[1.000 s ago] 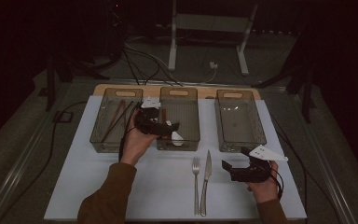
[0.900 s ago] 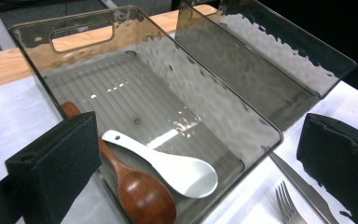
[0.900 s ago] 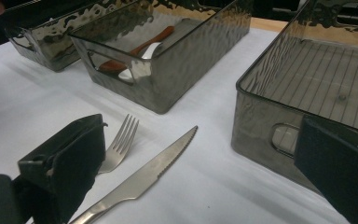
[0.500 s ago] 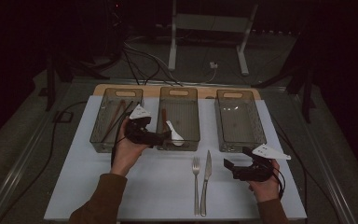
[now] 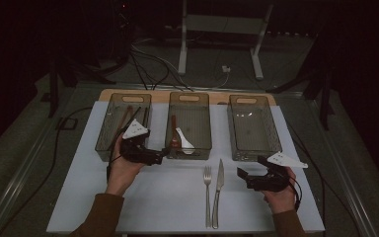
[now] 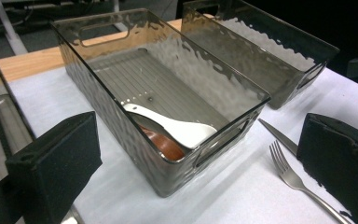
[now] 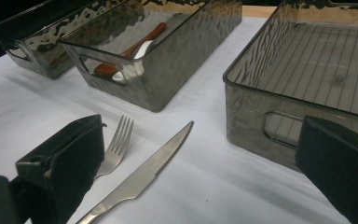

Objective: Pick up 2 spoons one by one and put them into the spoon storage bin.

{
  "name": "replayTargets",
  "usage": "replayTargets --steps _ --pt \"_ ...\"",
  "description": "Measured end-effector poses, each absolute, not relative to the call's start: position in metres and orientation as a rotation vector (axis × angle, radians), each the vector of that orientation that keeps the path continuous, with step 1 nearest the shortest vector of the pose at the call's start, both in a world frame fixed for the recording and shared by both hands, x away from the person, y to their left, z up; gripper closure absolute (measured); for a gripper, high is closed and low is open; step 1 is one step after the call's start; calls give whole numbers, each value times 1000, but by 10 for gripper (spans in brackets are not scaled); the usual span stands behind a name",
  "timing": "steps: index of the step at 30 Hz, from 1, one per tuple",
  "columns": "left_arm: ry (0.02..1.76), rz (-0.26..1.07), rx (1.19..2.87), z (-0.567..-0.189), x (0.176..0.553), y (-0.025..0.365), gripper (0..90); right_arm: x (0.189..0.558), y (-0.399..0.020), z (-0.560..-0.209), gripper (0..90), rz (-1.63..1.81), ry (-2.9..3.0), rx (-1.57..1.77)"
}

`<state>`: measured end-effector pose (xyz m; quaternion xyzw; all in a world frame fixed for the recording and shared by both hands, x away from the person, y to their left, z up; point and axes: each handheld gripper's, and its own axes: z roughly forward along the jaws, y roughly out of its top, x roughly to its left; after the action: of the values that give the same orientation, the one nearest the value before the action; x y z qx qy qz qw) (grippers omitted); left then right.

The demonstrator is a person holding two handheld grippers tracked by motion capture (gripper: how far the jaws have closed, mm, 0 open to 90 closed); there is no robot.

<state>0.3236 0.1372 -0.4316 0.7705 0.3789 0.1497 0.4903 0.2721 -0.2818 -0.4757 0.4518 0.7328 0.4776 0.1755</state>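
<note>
Silver metal fork [image 5: 208, 174] lies on the white table cover [image 5: 158, 197] beside the steel knife [image 5: 219, 175]; the right gripper [image 5: 244, 175], jaws spread, should straddle its handle squarely before closing.

3 bins in a row at back of surface [image 5: 79, 197]: L bin [image 5: 123, 123], mid bin [image 5: 190, 123], R bin [image 5: 253, 127]. Spoon [image 5: 183, 141] lies in mid bin, near end. Fork [image 5: 208, 193] w/ knife [image 5: 217, 190] just to its R, side by side on surface, in front of mid/R bins. L tool [image 5: 161, 157] at mid bin's front L corner; R tool [image 5: 243, 176] just R of knife.
</note>
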Motion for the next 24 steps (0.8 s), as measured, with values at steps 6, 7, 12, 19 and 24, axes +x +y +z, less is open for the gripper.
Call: replayTargets --steps 6,7,12,19,24 --pt "902 389 1850 -435 312 145 6 273 -280 -475 16 1351 2072 1284" --pt "902 390 1850 -435 310 147 6 273 -280 -475 16 1348 2072 1287" --pt "907 404 1844 -438 301 154 6 273 -280 -475 16 1339 2073 1291" --pt "912 440 1822 -445 287 161 6 273 -280 -474 16 1342 2074 1285" --pt "925 464 1819 -449 281 167 6 274 -279 -473 15 1339 2079 1282"
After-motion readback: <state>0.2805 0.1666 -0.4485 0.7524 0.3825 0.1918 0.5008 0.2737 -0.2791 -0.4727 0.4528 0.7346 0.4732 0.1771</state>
